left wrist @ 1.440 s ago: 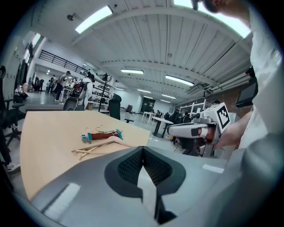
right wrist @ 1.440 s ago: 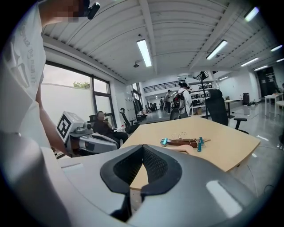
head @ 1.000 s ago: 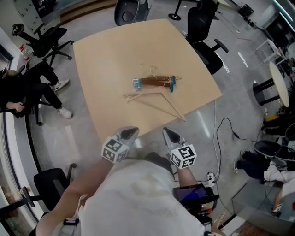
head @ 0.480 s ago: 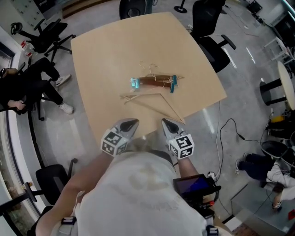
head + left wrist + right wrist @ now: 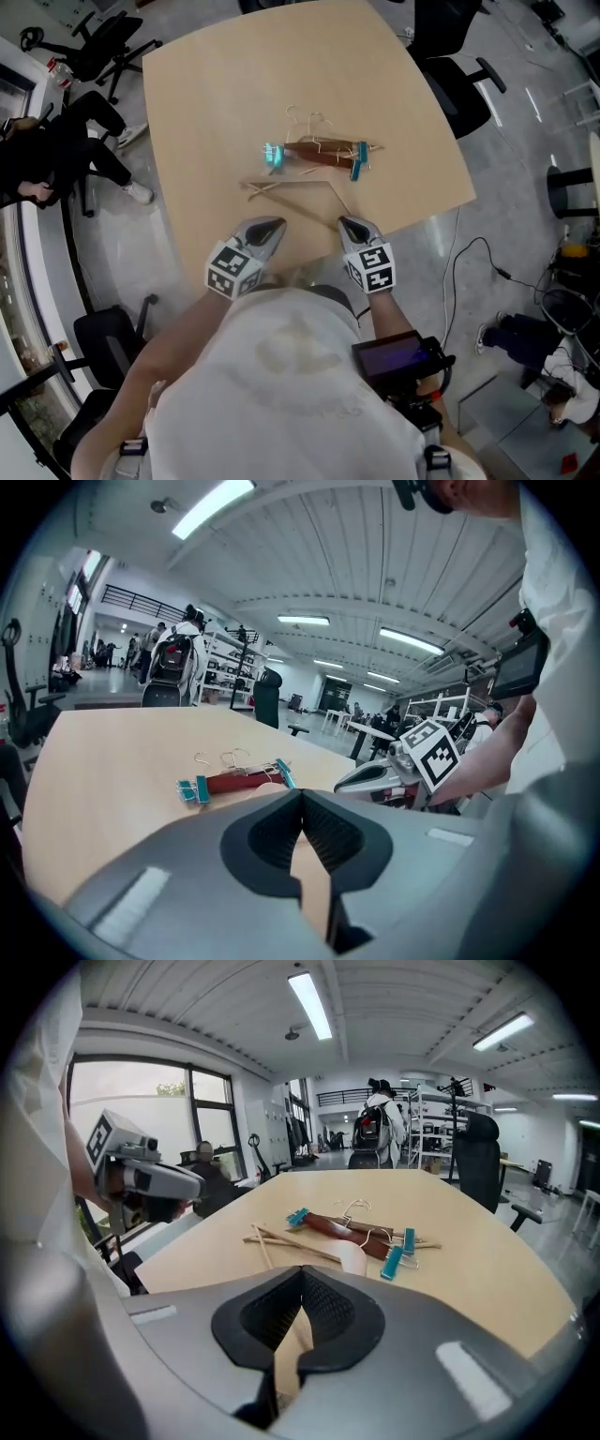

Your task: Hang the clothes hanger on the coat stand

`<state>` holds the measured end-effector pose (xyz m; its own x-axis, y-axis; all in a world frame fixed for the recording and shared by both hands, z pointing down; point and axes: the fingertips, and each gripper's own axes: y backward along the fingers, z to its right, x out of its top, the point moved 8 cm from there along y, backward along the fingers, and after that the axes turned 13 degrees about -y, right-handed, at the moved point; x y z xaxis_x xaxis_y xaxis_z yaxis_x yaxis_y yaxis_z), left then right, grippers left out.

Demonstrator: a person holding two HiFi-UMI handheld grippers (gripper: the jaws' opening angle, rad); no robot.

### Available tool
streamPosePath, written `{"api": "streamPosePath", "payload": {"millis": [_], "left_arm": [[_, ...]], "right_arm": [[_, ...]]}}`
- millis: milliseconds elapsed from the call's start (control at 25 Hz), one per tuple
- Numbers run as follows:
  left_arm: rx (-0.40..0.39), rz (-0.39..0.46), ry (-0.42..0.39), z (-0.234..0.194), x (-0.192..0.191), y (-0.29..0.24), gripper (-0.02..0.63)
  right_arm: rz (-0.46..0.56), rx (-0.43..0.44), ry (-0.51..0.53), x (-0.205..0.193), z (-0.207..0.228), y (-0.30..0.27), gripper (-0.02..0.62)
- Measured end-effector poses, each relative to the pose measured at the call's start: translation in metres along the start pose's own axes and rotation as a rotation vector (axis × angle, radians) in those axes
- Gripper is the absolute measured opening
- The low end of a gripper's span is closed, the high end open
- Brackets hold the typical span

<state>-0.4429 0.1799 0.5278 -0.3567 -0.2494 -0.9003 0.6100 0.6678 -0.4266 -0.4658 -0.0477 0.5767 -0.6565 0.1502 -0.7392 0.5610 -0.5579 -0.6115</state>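
Head view: pale wooden counter (image 5: pixel 216 112) with rounded corners, clothes hangers lying flat near its middle. Dark brown wooden clip hanger (image 5: pixel 319 154) has teal clips at both ends, metal hooks pointing to the far side. Pale wooden triangular hanger (image 5: pixel 298 190) lies just beside it on the near side; whether the two touch, can't tell. Left hand-held gripper (image 5: pixel 270 226) and right hand-held gripper (image 5: pixel 350 223) sit side by side over the counter's near edge, tips aimed at the hangers, both clear of them. Each carries a black-and-white marker cube. Black office chairs (image 5: pixel 108 47) stand round the counter. Seated person in dark clothes (image 5: pixel 56 164) at far left.

Left gripper view: left hand-held gripper (image 5: pixel 302 799) jaws together, pads meeting at the tips, nothing between them. Brown clip hanger (image 5: pixel 239 780) lies ahead on the counter. Right hand-held gripper (image 5: pixel 373 776) shows at the right, apart from the hangers.

Right gripper view: right hand-held gripper (image 5: pixel 302 1275) jaws pressed together, empty. Brown clip hanger (image 5: pixel 352 1232) and pale triangular hanger (image 5: pixel 298 1245) lie ahead on the counter, untouched. Left hand-held gripper (image 5: pixel 161 1181) at the left, off the counter's edge.
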Motion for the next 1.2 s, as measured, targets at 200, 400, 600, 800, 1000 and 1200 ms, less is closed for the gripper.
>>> {"api": "streamPosePath", "payload": {"millis": [200,400,600,800,1000,1200], "left_arm": [[0.048,-0.028,0.034,-0.005,-0.005,-0.006,0.002],[0.099,-0.052,0.062,-0.008,-0.012,-0.005,0.002],[0.154,-0.06,0.09,-0.014,-0.015,-0.002,0.002],[0.201,-0.064,0.111,-0.017,-0.015,-0.002,0.002],[0.24,-0.079,0.123,-0.019,-0.017,0.001,0.002],[0.26,-0.091,0.12,-0.018,-0.014,0.0,0.002]], "right_arm": [[-0.106,-0.033,0.047,-0.003,0.029,-0.03,0.015],[-0.181,-0.047,0.058,0.0,0.05,-0.055,0.029],[-0.226,-0.057,0.074,0.002,0.063,-0.072,0.075],[-0.31,-0.07,0.151,-0.003,0.07,-0.089,0.138],[-0.412,-0.093,0.187,-0.009,0.072,-0.103,0.158],[-0.427,-0.105,0.158,-0.012,0.073,-0.108,0.138]]}}
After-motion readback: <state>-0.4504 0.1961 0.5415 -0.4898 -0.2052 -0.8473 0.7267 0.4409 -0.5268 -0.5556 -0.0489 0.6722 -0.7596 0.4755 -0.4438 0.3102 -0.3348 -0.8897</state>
